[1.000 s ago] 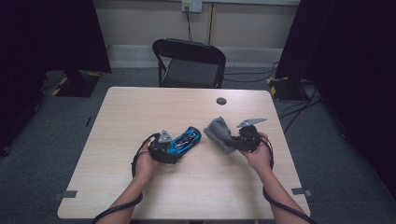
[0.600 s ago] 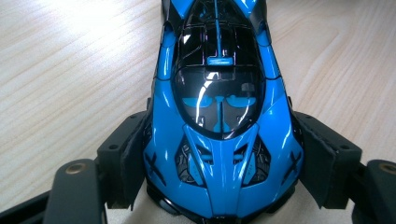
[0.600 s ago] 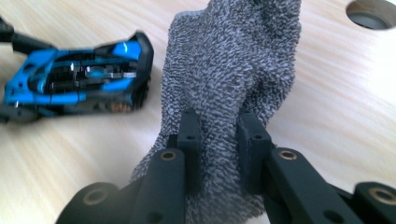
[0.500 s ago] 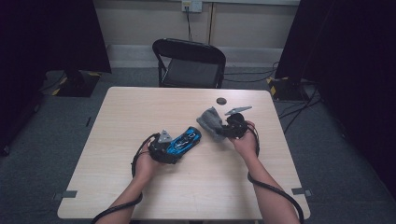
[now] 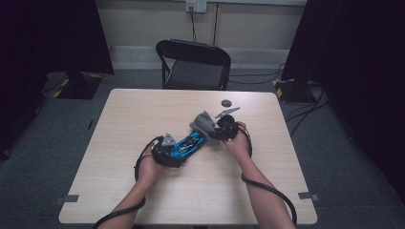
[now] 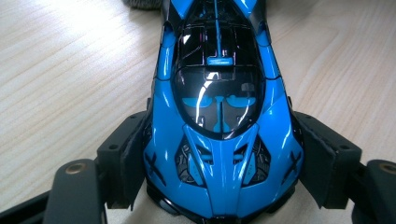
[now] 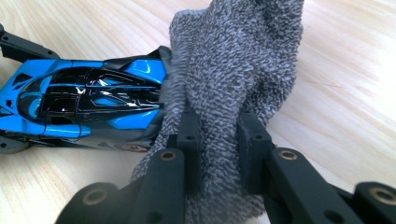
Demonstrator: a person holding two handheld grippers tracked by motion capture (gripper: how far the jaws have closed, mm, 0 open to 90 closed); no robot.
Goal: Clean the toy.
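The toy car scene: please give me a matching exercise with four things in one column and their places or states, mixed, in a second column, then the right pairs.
Things:
1. blue toy car
2. grey cloth
3. small dark disc
4. black chair

Places or states:
A. lies alone on the table, beyond both claws
B. clamped between the left claw's jaws
C. stands on the floor behind the table
D. pinched by the right claw, touching the car's end

Pairs: 1-B, 2-D, 3-A, 4-C
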